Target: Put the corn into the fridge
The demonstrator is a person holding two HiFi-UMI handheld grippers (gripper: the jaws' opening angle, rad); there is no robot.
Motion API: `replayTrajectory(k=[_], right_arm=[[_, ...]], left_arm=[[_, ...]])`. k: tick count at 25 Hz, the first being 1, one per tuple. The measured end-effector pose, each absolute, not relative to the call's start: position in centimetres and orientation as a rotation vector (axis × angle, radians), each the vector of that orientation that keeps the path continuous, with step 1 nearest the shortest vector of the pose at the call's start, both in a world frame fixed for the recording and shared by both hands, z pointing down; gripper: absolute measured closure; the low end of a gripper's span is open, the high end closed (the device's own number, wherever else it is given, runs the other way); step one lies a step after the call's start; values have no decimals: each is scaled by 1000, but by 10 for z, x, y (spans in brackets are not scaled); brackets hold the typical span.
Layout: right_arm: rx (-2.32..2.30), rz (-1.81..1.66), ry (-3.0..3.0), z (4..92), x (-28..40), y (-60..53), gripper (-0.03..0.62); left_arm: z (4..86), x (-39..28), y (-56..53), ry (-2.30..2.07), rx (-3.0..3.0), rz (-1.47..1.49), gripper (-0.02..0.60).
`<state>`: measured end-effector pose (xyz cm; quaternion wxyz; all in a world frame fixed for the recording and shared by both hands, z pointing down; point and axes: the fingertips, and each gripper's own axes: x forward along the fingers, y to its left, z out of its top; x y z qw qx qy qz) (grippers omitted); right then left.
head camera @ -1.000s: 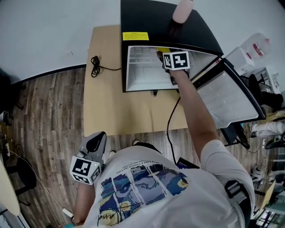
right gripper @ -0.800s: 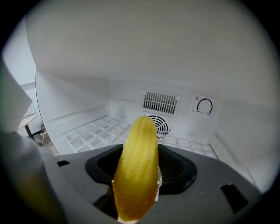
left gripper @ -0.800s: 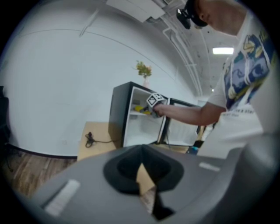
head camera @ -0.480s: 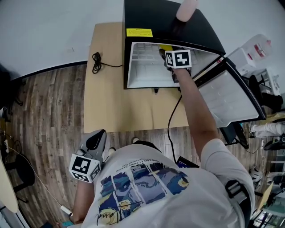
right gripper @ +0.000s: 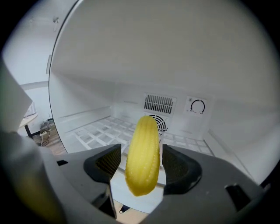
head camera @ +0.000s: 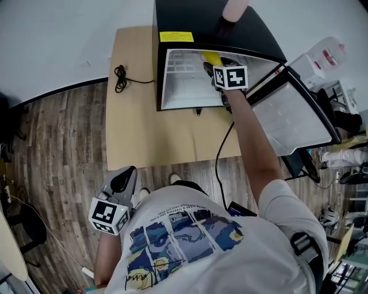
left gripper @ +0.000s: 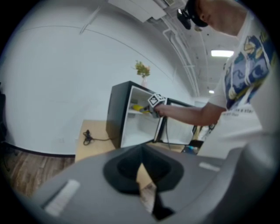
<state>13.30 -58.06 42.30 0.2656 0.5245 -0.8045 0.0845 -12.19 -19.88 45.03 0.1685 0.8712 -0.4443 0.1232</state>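
Grey-brown plank floor [head camera: 57,149] spreads under me, meeting a plain white wall [head camera: 63,40]. A pale wooden table [head camera: 138,126] stands by it, a black cable [head camera: 121,79] coiled on top. Overhead, what looks like a strip light [left gripper: 222,53] glows.

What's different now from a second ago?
The jaws of the right gripper have just been opening around the corn, which stands between them inside the fridge. The left gripper stayed down by the person's side; the fridge door stayed open.
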Motion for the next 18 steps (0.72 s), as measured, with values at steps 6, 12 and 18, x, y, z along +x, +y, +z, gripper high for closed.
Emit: replayTrajectory(k=[6, 12, 18], right_arm=[[1470, 223, -2157, 416, 146, -560, 333], [1515, 248, -2150, 414, 155, -532, 333], [1562, 271, -2149, 417, 159, -500, 335]], left_arm=[[451, -121, -194, -1204, 2512, 348, 571], [452, -124, -187, -1145, 2544, 352, 571], [451, -129, -181, -1080, 2589, 367, 572]])
